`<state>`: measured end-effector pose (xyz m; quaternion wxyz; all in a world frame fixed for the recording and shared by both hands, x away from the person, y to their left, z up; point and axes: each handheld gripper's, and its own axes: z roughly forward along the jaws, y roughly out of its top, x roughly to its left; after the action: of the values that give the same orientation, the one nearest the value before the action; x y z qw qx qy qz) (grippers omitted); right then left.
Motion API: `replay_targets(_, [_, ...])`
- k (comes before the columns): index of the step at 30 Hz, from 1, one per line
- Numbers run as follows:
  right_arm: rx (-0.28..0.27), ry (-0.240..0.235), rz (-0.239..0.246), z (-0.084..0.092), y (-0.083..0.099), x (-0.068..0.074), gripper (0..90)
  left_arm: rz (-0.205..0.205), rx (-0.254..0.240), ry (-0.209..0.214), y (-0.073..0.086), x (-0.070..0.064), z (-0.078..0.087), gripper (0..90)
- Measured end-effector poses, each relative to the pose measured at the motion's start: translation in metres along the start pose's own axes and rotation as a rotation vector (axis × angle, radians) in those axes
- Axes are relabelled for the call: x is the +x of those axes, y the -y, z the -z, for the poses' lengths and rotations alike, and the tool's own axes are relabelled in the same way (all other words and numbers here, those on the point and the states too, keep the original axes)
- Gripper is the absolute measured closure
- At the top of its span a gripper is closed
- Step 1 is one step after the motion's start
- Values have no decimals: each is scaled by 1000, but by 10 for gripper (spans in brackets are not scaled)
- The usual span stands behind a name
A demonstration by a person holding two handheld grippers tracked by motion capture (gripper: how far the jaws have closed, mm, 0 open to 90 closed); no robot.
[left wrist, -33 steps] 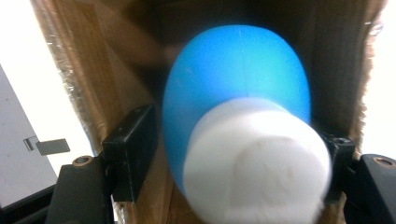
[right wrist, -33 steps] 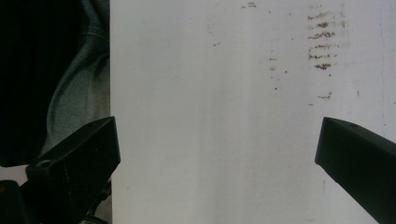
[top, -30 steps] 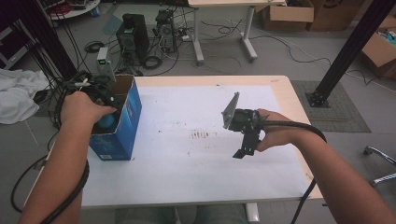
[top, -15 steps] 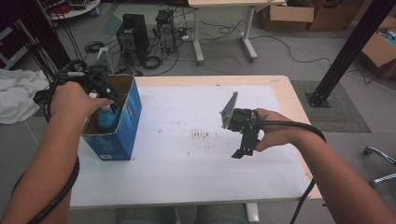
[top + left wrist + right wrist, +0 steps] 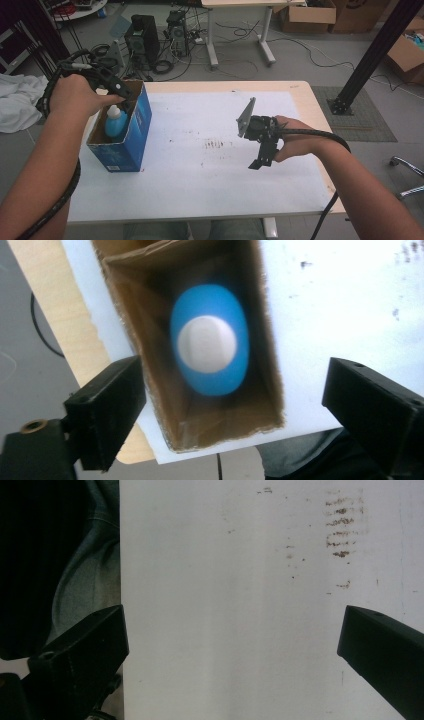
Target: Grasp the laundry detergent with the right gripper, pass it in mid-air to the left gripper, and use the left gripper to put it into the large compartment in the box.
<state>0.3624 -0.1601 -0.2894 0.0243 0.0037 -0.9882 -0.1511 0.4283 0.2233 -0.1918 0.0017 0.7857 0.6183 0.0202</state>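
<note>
A blue bottle (image 5: 115, 124) with a white cap stands upright inside an open blue cardboard box (image 5: 131, 145) at the table's left edge. From above in the left gripper view, the bottle (image 5: 210, 342) sits in the box (image 5: 265, 370), well below the jaws. My left gripper (image 5: 121, 95) hangs above the box's far end; its jaws have just been opening and stand wide with nothing between them (image 5: 232, 405). My right gripper (image 5: 261, 161) hovers over the white table top at the right, open and empty (image 5: 232, 645).
The white sheet (image 5: 210, 150) on the table has brown smudges (image 5: 215, 145) at its middle. The table's left wooden edge (image 5: 65, 335) lies beside the box. Behind the table are computer towers (image 5: 141, 35), cables, another desk and cardboard boxes (image 5: 305, 17).
My left hand has risen out of the box and away from the bottle, which stays standing inside. Its jaws have opened. The right hand has kept still.
</note>
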Motion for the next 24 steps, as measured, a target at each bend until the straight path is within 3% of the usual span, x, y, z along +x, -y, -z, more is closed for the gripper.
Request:
replay_targets(10, [0,1,-4,-1,1,0,0,-55,-1,-3,-3,-14,7,83])
replay_targets(11, [0,2,0,0,1,-1,0,-94,9,1,-4,-16,7,83])
replay_targets(15, [0,2,-5,1,2,-1,0,-154,13,26,-6,-23,9,60])
replay_targets(16, [-1,2,-3,1,2,-1,0,-189,15,35,-7,-26,10,45])
replay_targets(24, [15,5,-17,4,6,-2,0,-369,1,38,-9,-54,14,2])
